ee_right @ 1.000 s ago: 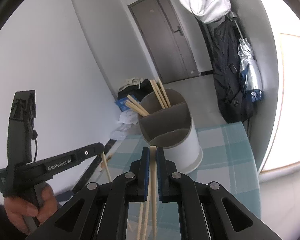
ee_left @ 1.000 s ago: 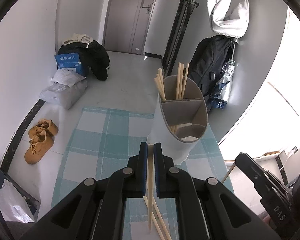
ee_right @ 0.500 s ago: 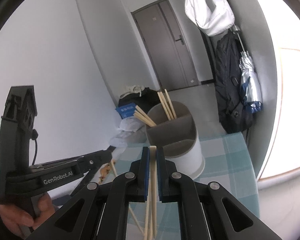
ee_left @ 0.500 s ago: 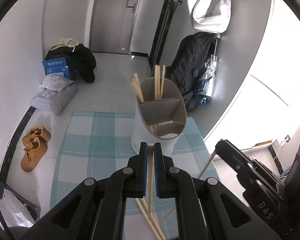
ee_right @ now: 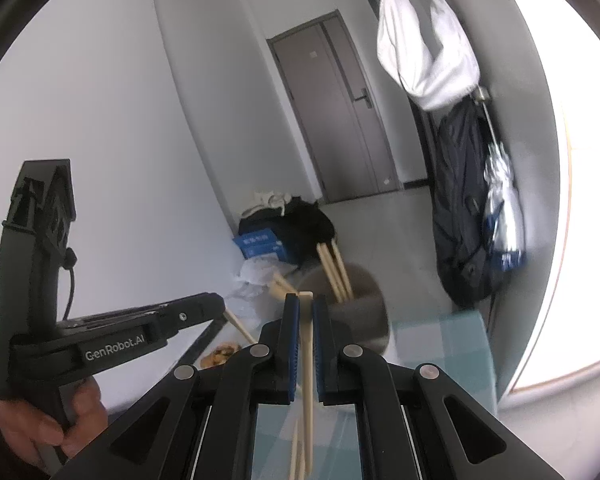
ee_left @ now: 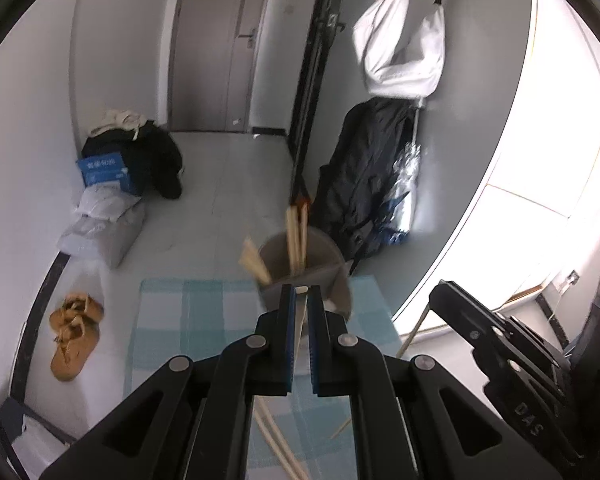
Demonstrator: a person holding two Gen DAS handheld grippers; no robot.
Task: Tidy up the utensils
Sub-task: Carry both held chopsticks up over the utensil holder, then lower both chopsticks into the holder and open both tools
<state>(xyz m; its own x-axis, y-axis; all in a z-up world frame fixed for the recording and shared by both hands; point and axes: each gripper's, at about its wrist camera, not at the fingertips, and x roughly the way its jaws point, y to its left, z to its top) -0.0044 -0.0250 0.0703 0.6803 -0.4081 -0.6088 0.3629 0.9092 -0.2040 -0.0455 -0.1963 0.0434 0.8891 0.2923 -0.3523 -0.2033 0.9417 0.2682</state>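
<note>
Your left gripper (ee_left: 299, 292) is pinching one chopstick (ee_left: 300, 322) and your right gripper (ee_right: 305, 300) another (ee_right: 307, 360). The divided holder (ee_left: 324, 276) is sitting at twelve o'clock on the checked cloth (ee_left: 188, 320). Crowded sticks (ee_right: 334, 268) inside could be blocking entry — a thin stick may be pivoting, slipping out.

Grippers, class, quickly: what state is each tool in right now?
Left tool: closed on a chopstick.
Right tool: closed on another chopstick.
</note>
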